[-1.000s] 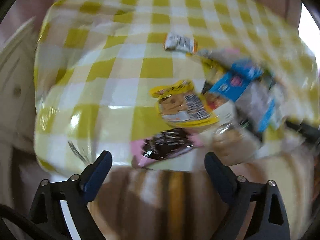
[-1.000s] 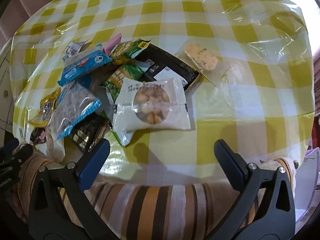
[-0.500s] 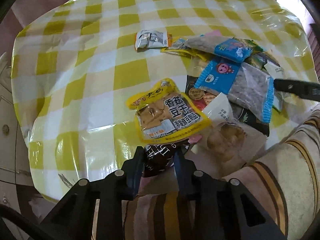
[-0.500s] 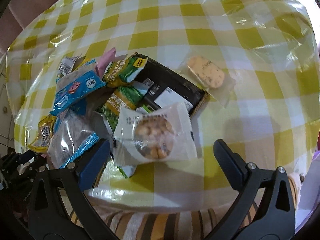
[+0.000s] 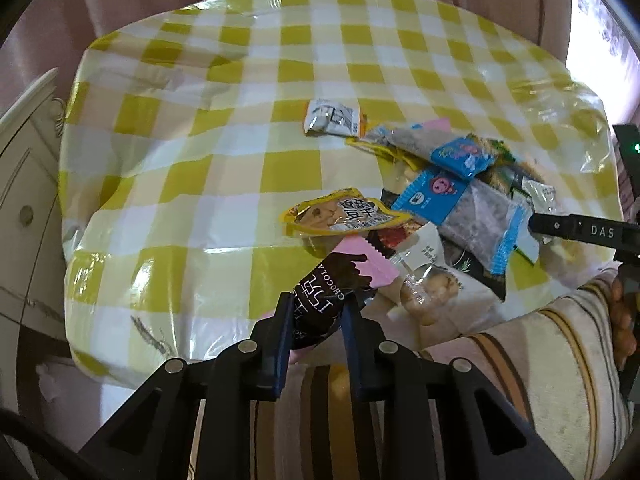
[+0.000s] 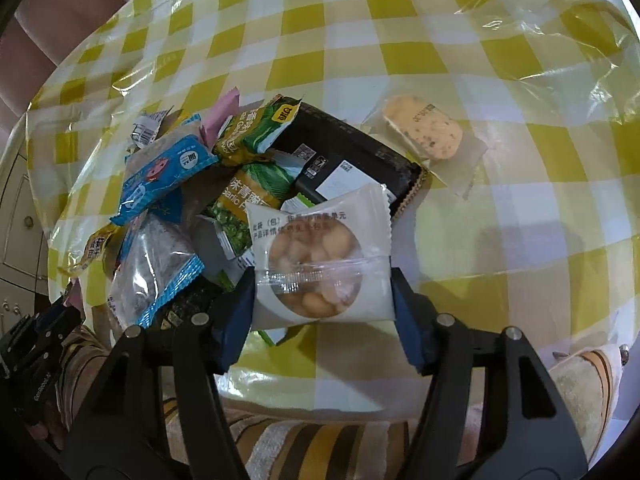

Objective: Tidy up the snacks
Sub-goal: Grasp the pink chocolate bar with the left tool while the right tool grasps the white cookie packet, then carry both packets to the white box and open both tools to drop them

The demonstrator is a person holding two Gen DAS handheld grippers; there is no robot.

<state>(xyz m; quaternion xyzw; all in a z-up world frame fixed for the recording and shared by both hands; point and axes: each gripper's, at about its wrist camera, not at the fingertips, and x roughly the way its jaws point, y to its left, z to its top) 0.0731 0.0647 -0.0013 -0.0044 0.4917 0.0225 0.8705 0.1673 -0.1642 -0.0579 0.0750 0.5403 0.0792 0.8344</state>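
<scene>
The lower end of the chocolate wafer packet [image 5: 326,300] disappears between the left gripper's [image 5: 316,312] pads. In the left wrist view the right gripper [image 5: 576,230] shows only as a black bar cut by the right edge. The snack pile buries the black box [image 6: 352,160] under a white cookie packet [image 6: 320,264] and the green pea bags [image 6: 256,184]. Print on the small silver sachet [image 5: 332,118] is too small to read. The cabinet [image 5: 24,184] runs off the left edge.

Black claw [image 5: 316,320], blue pads, striped sleeve [image 5: 540,360]
</scene>
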